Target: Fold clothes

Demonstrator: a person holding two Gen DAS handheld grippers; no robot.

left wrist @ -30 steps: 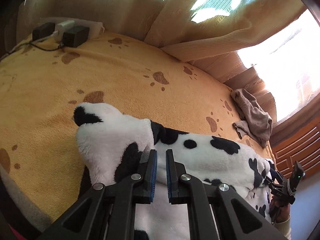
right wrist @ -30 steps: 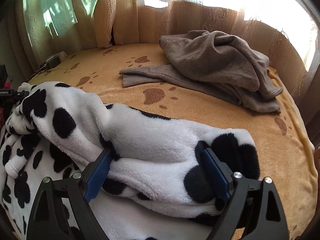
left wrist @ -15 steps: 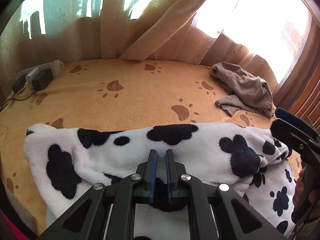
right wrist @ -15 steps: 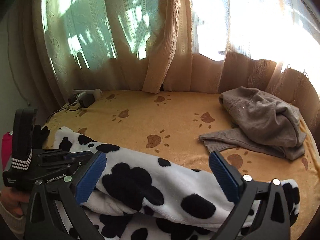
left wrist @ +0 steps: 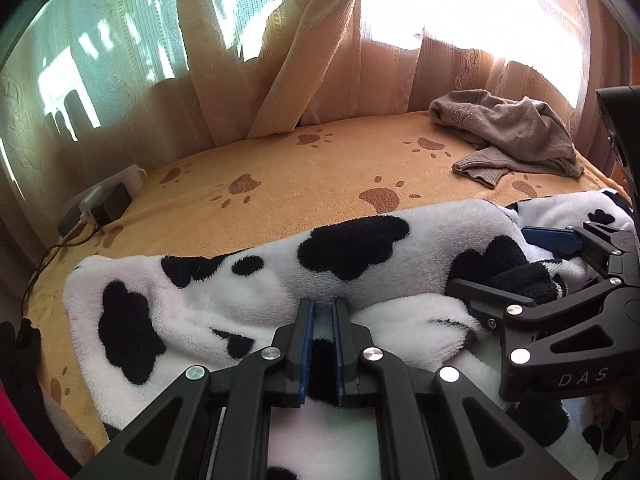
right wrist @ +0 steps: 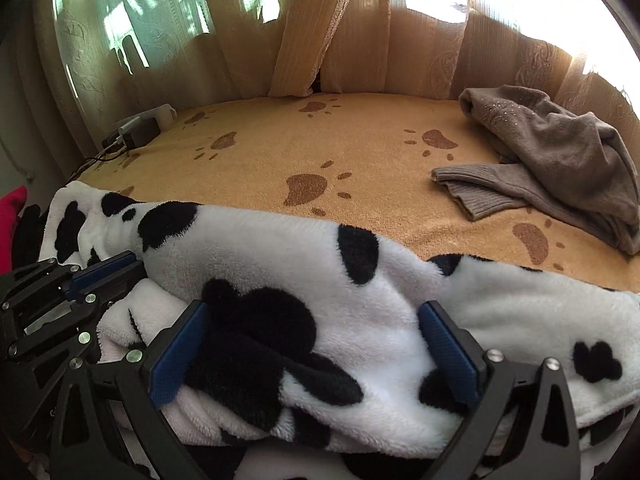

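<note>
Left wrist: left tongs [left wrist: 323, 308] pinch fleece [left wrist: 240, 292] | right tongs [right wrist: 316, 320] wide | fleece btm cut off

sunlit beige curtains [right wrist: 360, 32]; orange paw-print bedspread [right wrist: 360, 140], charger bricks [right wrist: 136, 130] at edge

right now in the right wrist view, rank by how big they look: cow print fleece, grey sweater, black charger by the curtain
1. cow print fleece, largest, though it is nearest the camera
2. grey sweater
3. black charger, smallest, and farthest away, so its true size is unsure
</note>
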